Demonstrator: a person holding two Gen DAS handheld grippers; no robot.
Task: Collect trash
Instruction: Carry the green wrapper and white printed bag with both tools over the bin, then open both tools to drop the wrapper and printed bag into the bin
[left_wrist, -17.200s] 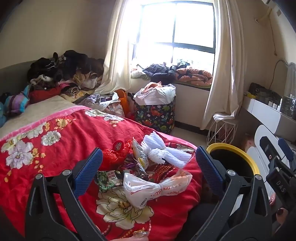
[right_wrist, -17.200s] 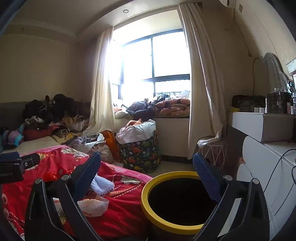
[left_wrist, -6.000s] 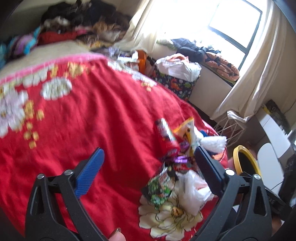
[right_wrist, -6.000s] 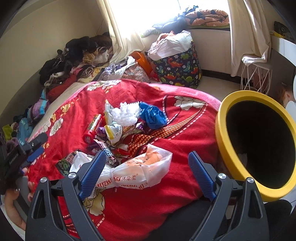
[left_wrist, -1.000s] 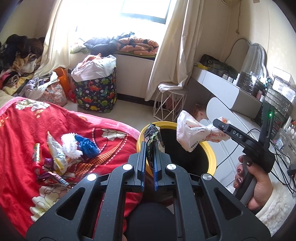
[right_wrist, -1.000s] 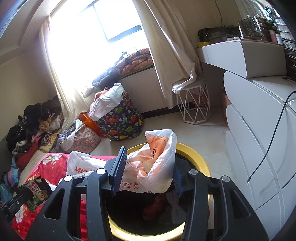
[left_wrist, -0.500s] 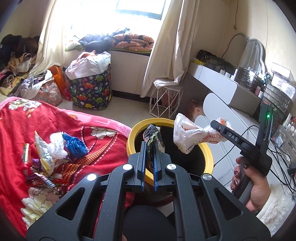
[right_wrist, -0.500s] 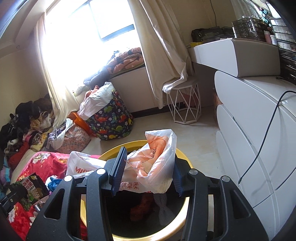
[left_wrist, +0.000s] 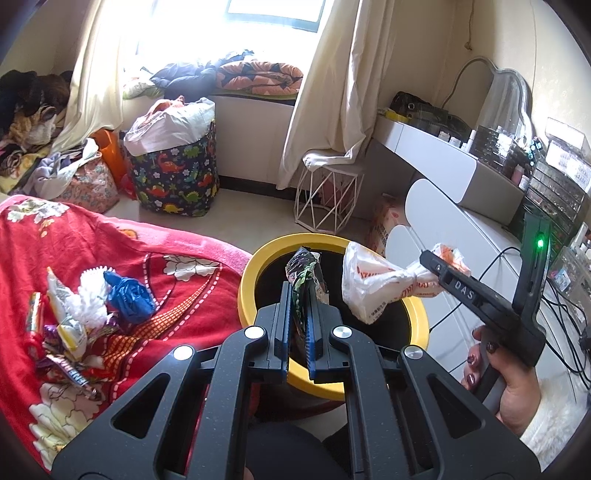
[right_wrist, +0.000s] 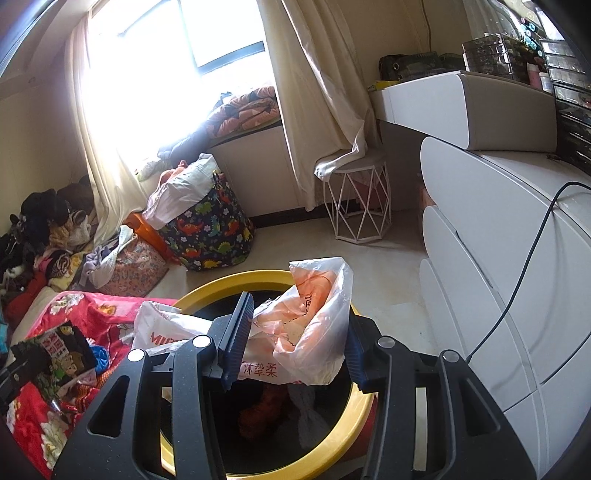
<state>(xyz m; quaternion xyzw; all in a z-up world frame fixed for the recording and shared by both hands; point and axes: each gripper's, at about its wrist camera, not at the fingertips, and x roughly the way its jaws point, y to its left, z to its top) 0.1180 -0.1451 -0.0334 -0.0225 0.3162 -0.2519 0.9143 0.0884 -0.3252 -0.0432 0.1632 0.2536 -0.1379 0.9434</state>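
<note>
Red floral bedspread (left_wrist: 155, 258) beside one yellow-rimmed bin (left_wrist: 258, 266), over which two hand-held grippers hang: left hand-held gripper (left_wrist: 298, 295) pinching one snack wrapper (left_wrist: 301, 266), right hand-held gripper (right_wrist: 295, 332) clamping one plastic bag (right_wrist: 314, 314).

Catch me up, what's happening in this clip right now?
A person is clearing trash off a bed. The left gripper is shut on a dark snack wrapper, the right gripper on a white plastic bag. Both hang over the yellow-rimmed bin, not yet released. More wrappers and a blue bag lie on the red blanket.
</note>
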